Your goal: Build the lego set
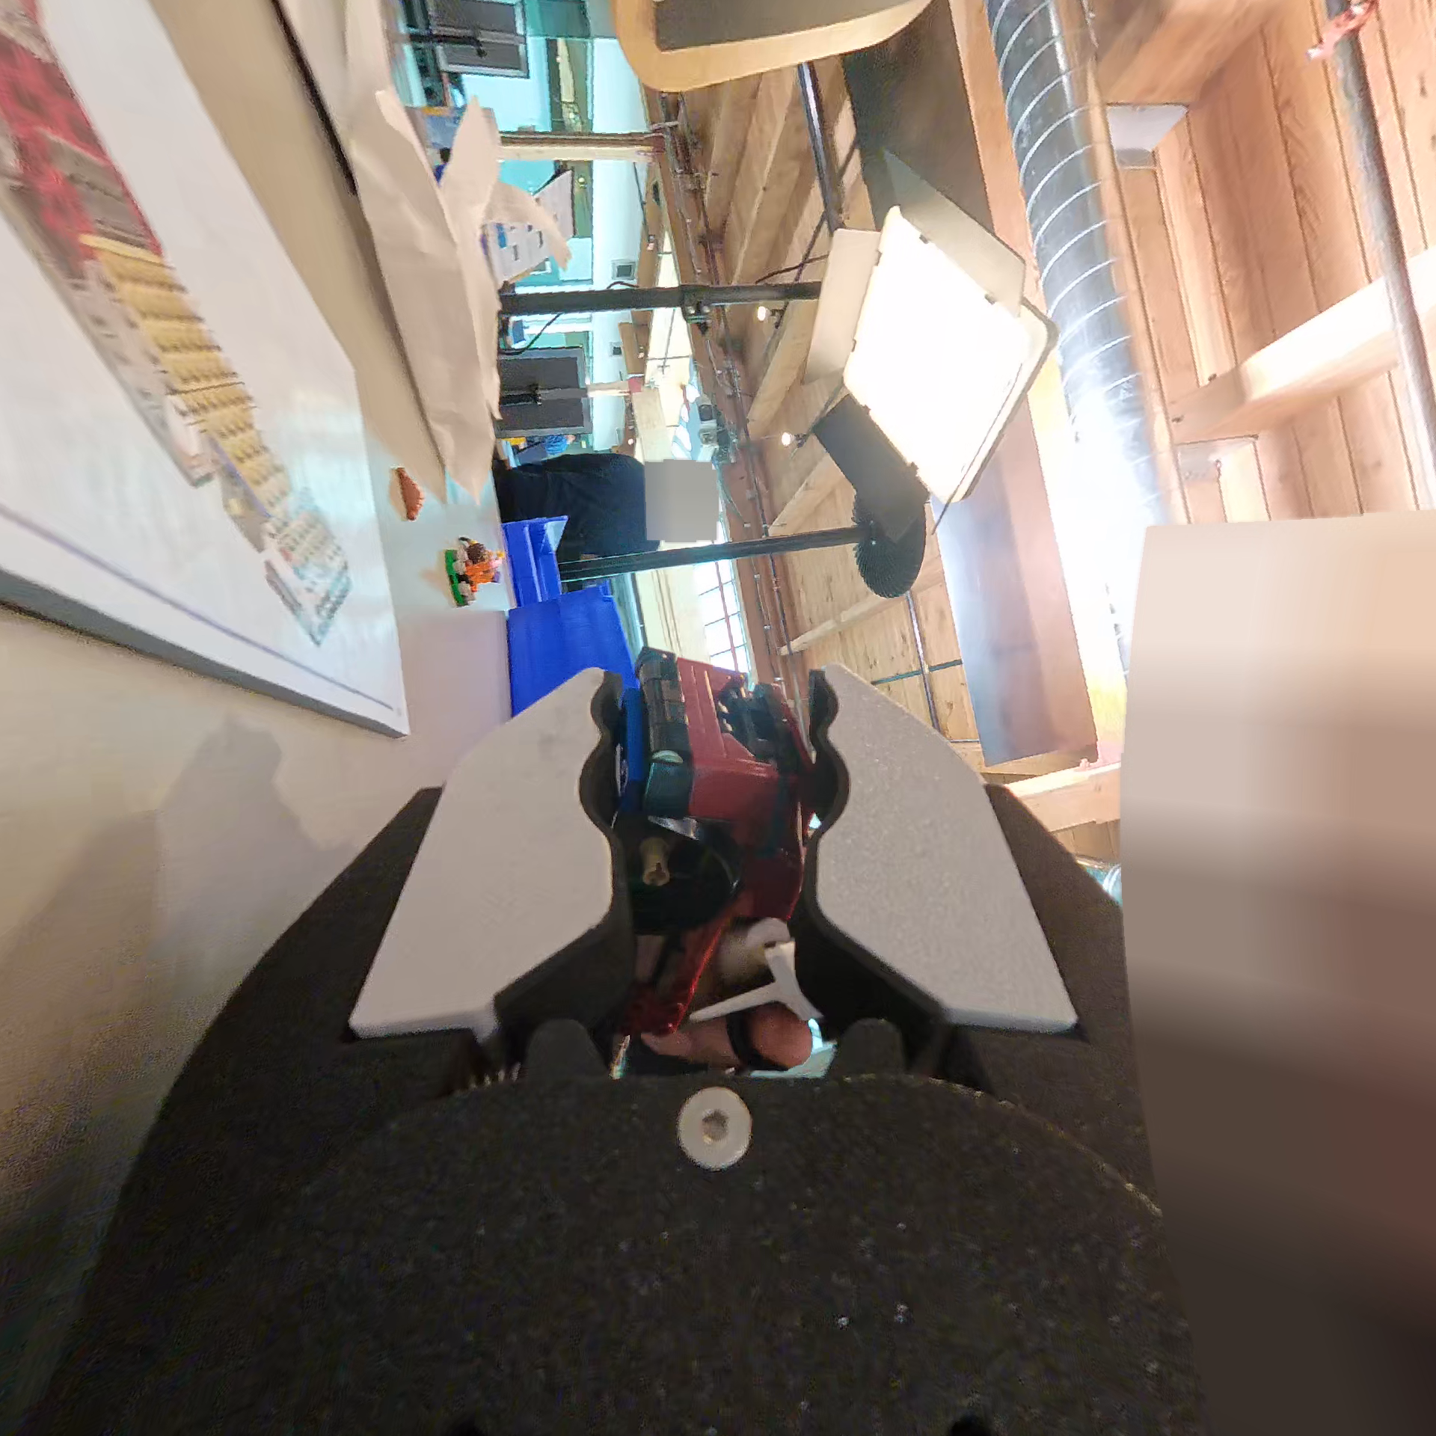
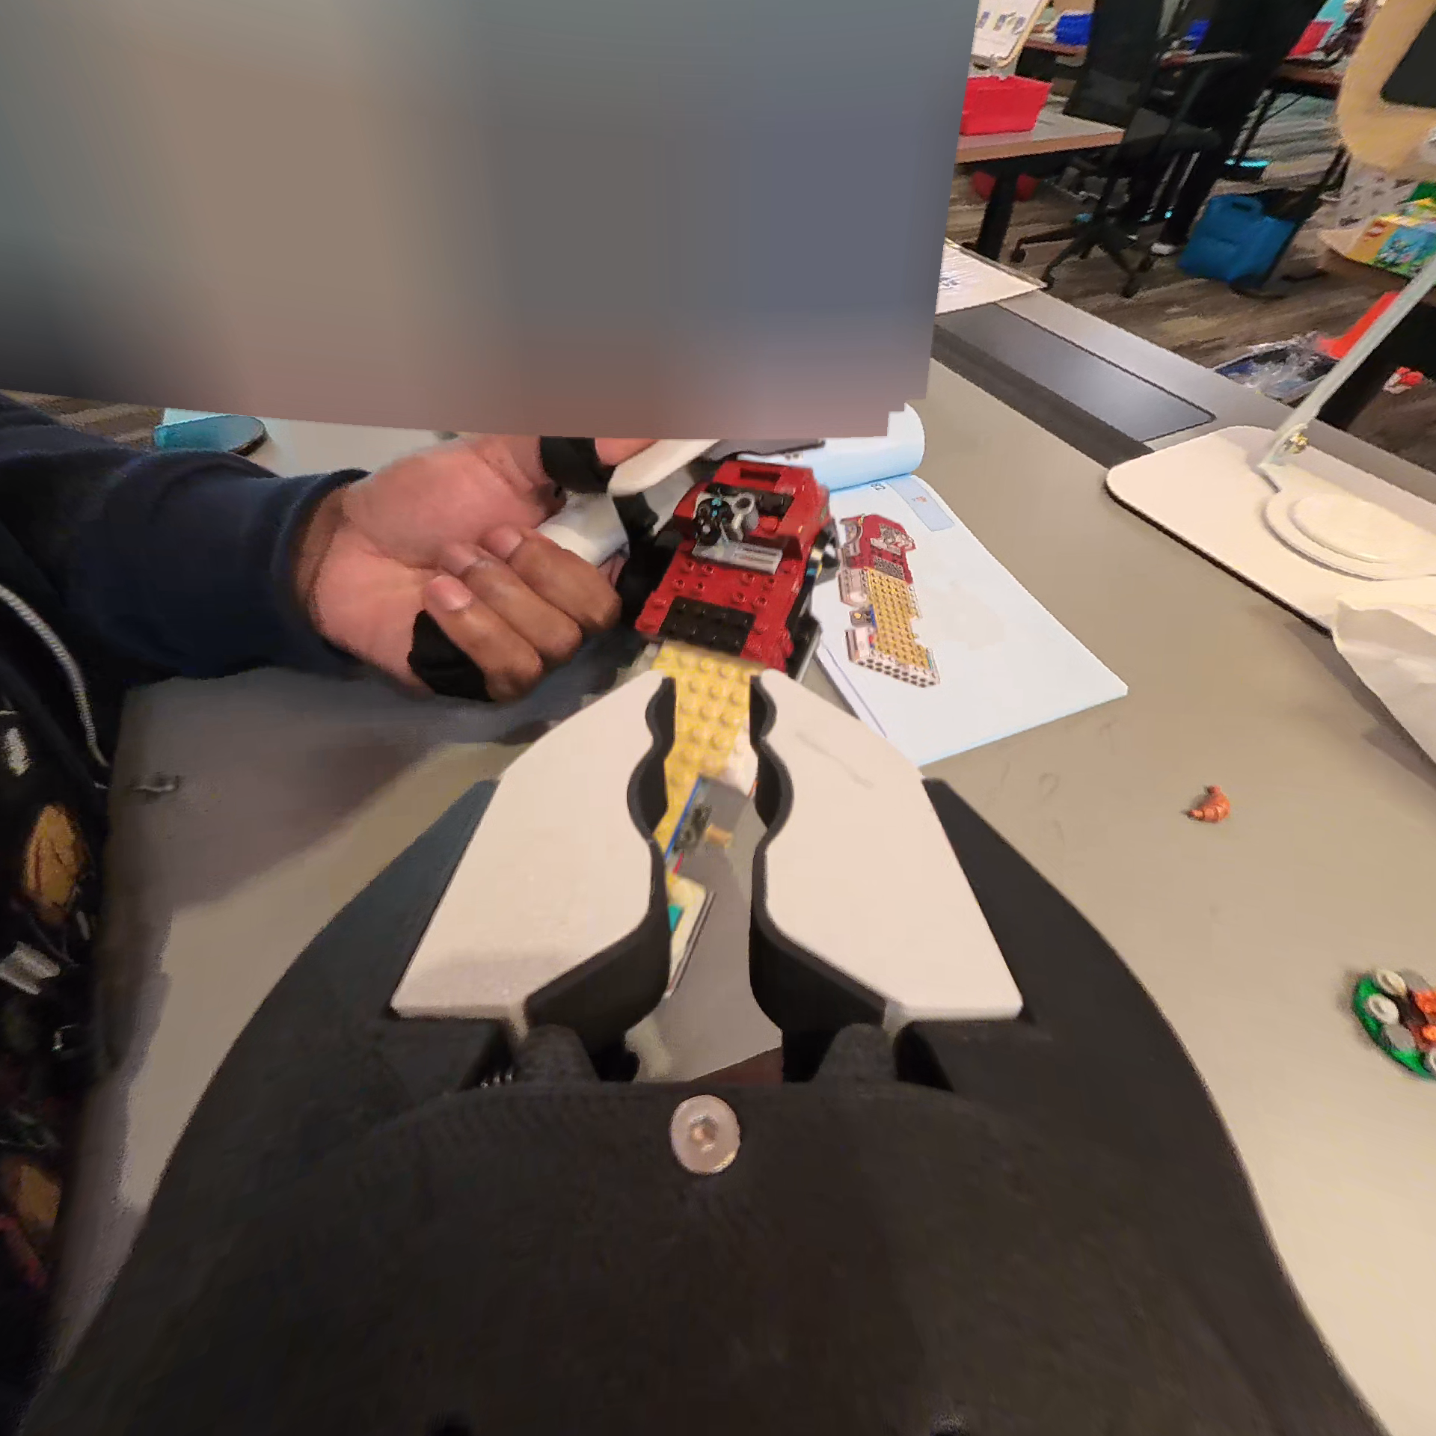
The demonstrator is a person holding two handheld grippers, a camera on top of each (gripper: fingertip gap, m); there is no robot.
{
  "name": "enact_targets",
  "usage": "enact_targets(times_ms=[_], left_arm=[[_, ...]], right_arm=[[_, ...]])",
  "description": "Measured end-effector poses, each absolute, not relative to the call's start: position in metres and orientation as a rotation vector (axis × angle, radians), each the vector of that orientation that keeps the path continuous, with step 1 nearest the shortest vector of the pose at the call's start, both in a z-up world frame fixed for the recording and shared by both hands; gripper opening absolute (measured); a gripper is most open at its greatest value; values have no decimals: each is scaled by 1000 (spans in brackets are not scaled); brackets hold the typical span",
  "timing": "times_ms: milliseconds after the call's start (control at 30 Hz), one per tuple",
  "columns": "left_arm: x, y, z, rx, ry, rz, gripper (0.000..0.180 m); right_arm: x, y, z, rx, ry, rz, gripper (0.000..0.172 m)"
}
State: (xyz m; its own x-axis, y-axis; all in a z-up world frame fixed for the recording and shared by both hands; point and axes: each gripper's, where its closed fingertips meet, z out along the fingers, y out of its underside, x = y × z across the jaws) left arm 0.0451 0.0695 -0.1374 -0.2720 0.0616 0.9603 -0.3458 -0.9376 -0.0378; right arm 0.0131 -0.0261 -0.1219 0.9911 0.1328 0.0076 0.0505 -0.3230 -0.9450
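Note:
A brick-built vehicle is held between both grippers above the grey table (image 2: pixel 1088 894). It has a red cab (image 2: pixel 738 559) with black plates, and a yellow studded plate (image 2: pixel 703 715) juts out from it. My right gripper (image 2: pixel 707 691) is shut on the yellow plate, with both pads against its edges. My left gripper (image 1: pixel 711 699) is shut on the red cab (image 1: pixel 723 746), which fills the space between its pads. In the right wrist view a person's hand (image 2: pixel 435 559) grips the left gripper's white handle beside the cab.
An open instruction booklet (image 2: pixel 995 660) lies right of the model. A small orange-brown piece (image 2: pixel 1211 804) and a round green build (image 2: pixel 1399 1018) lie at the right. A white lamp base (image 2: pixel 1282 513) and white paper (image 2: pixel 1391 653) stand far right. Blue bins (image 1: pixel 559 622) sit at the table's end. Tip to tip, the grippers are about 11 centimetres apart. Both grippers' tips are roughly 20 centimetres from the small orange-brown piece (image 2: pixel 1211 804).

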Motion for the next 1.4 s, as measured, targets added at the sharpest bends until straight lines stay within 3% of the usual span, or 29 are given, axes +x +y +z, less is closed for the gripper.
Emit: enact_targets(times_ms=[867,1400], left_arm=[[15,90,-112,1689,-332,2456,47],[-26,116,-104,1704,-286,2583,46]], right_arm=[[-185,-43,-184,-2152,-484,445,15],[-225,-34,-214,-2071,-1057,69,23]])
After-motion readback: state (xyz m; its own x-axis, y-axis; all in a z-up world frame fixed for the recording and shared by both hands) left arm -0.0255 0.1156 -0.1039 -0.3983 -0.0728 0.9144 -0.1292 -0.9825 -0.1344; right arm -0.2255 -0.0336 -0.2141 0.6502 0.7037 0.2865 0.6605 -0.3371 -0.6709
